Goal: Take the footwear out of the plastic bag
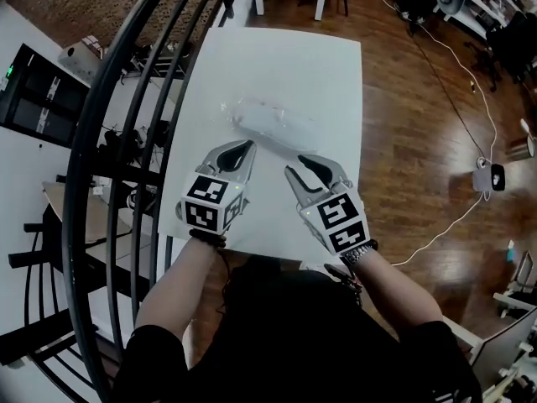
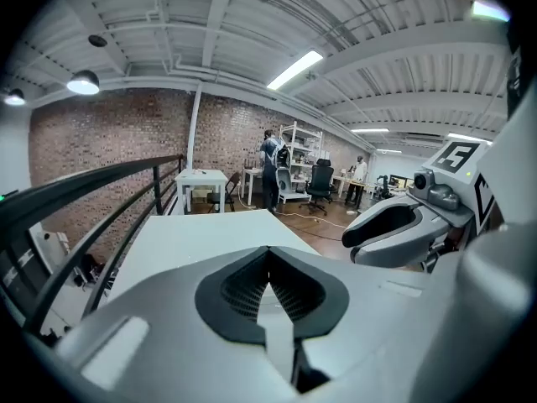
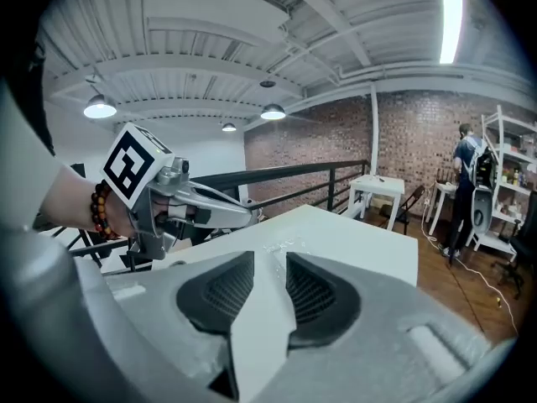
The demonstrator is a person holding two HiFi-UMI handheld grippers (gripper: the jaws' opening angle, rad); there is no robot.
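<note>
The plastic bag (image 1: 273, 122) lies on a white table (image 1: 323, 61), near the middle of it and just beyond both gripper tips. It is clear and crumpled, with something pale and long inside; the head view is too blurred to tell it as footwear.

The left gripper (image 1: 244, 149) sits at the near left of the bag with its jaws pressed together and nothing between them. The right gripper (image 1: 295, 165) sits at the near right, its jaws apart, and only bare table shows in the gap. Neither one touches the bag.

The table stands on a dark wooden floor (image 1: 403, 149), where a white cable (image 1: 457, 107) trails past its right side. A black metal railing (image 1: 126, 116) curves along the left edge. Farther back the room has a brick wall (image 2: 109, 141), a small white table (image 2: 200, 177), white shelves (image 2: 300, 149), an office chair (image 2: 320, 181) and a person (image 2: 270, 162) standing with their back turned. Round lamps (image 2: 84, 82) hang from the white beamed ceiling.
</note>
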